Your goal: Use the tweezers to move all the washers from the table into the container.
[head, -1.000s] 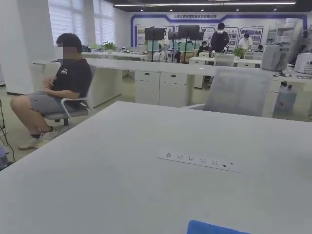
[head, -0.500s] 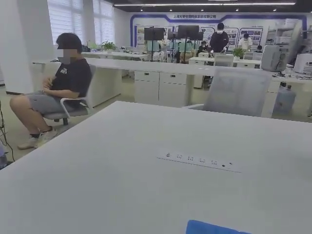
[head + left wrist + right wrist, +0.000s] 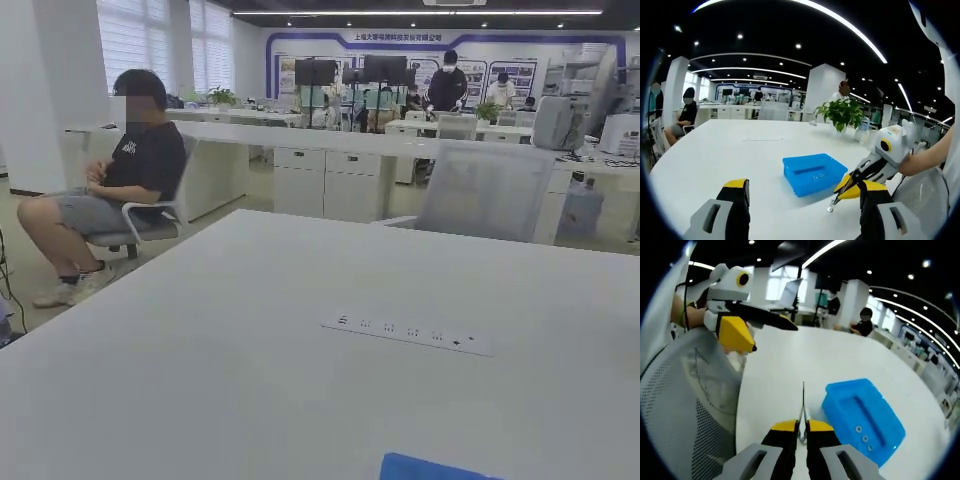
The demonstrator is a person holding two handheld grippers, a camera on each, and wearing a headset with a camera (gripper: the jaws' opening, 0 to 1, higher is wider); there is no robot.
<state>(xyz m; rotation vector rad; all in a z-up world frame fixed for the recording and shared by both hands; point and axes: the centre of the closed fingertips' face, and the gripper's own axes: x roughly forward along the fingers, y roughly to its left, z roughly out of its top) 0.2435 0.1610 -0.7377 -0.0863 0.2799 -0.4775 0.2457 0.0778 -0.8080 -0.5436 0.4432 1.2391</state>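
The white table (image 3: 250,380) takes most of the head view, and a flat power strip (image 3: 408,332) is set in its top a little to 3 o'clock of the middle. In the right gripper view a grey mesh chair (image 3: 685,410) stands at 8 o'clock, beside the table edge.

The blue container (image 3: 815,172) sits on the table. In the left gripper view it is near the centre, and in the head view its edge shows at 6 o'clock.

The left gripper (image 3: 802,192) has its two yellow-tipped jaws wide apart with nothing between them. It is over the table, and the container is ahead of it towards 12 o'clock.

The right gripper (image 3: 803,426) has its jaws pressed together on the tweezers (image 3: 803,400). The thin tips of the tweezers point to 12 o'clock in its own view, just to 9 o'clock of the container. In the left gripper view the tips are down close to the table at 5 o'clock of the container. I cannot tell if they touch it or carry something.

Three washers (image 3: 864,438) lie inside the container, in its sunken tray, in a short row at 5 o'clock.
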